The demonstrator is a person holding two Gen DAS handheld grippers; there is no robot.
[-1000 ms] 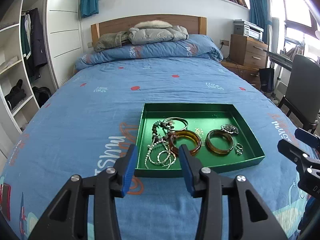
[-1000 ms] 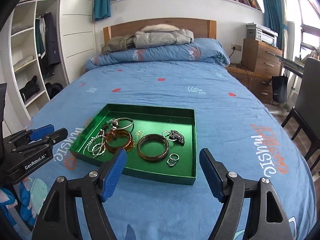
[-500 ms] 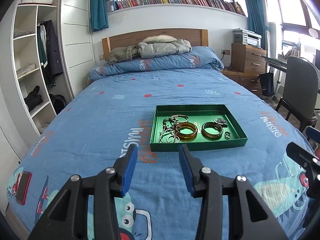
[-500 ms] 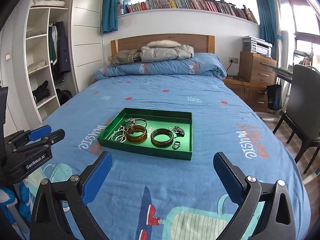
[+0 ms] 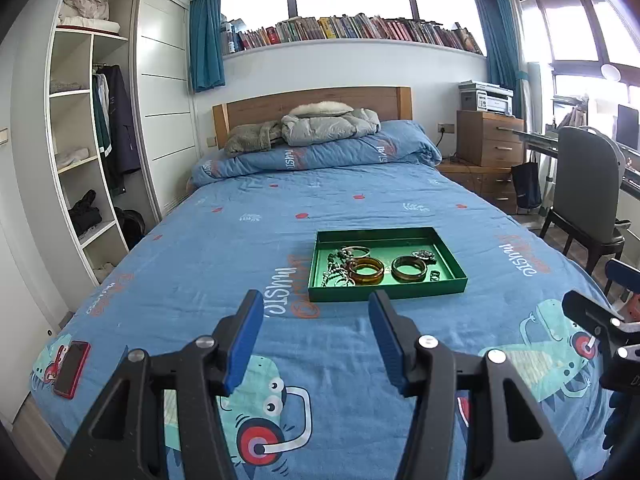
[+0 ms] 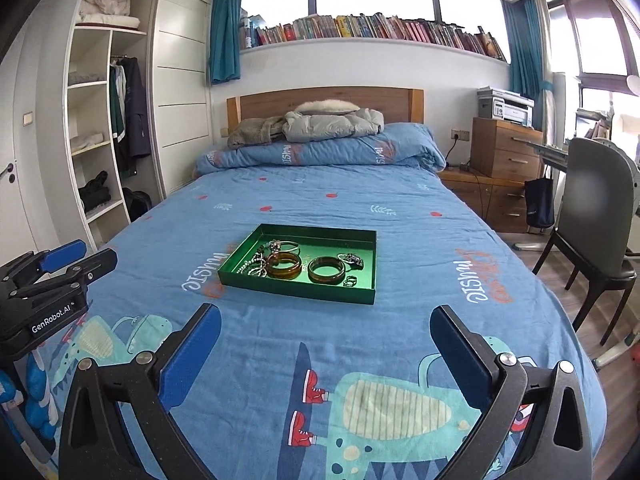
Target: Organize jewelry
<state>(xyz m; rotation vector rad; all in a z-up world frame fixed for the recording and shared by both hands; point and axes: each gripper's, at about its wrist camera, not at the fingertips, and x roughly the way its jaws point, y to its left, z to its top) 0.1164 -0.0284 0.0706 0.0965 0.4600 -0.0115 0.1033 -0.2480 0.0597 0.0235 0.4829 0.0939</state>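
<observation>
Two amber bangles [image 5: 367, 273] [image 6: 327, 270] lie side by side in a shallow green tray [image 5: 460, 280] [image 6: 296, 290] set on a blue cartoon-print bedspread [image 5: 240, 240] [image 6: 400, 216], near the middle of the bed. Left of them in the tray sits a tangle of beaded strands [image 5: 335, 270] [image 6: 256, 265], with a thin silver bangle [image 5: 356, 250] [image 6: 289, 245] toward the far wall; a dark clustered piece [image 5: 425, 255] [image 6: 354, 259] and small rings [image 5: 435, 275] [image 6: 350, 280] rest at the right side. Nothing touches the tray. The left gripper [image 5: 315, 340] hovers over the quilt well short of the tray, its blue-padded fingers [image 5: 244, 340] spread apart and holding nothing. The right gripper [image 6: 326, 356] hangs farther back with its fingers [image 6: 192, 356] spread wider still, also empty. Each gripper shows at the edge of the other's view. A red phone [image 5: 71, 368] lies at the bed's near left corner. At the wooden headboard [image 5: 312, 104], jackets [image 5: 328, 126] are heaped on a folded duvet. An open wardrobe [image 5: 80, 152] stands left of the bed; a bookshelf [image 6: 372, 32] runs under the window, and a dresser with a printer [image 6: 506, 106] and a dark chair [image 6: 596, 216] stand to the right.
</observation>
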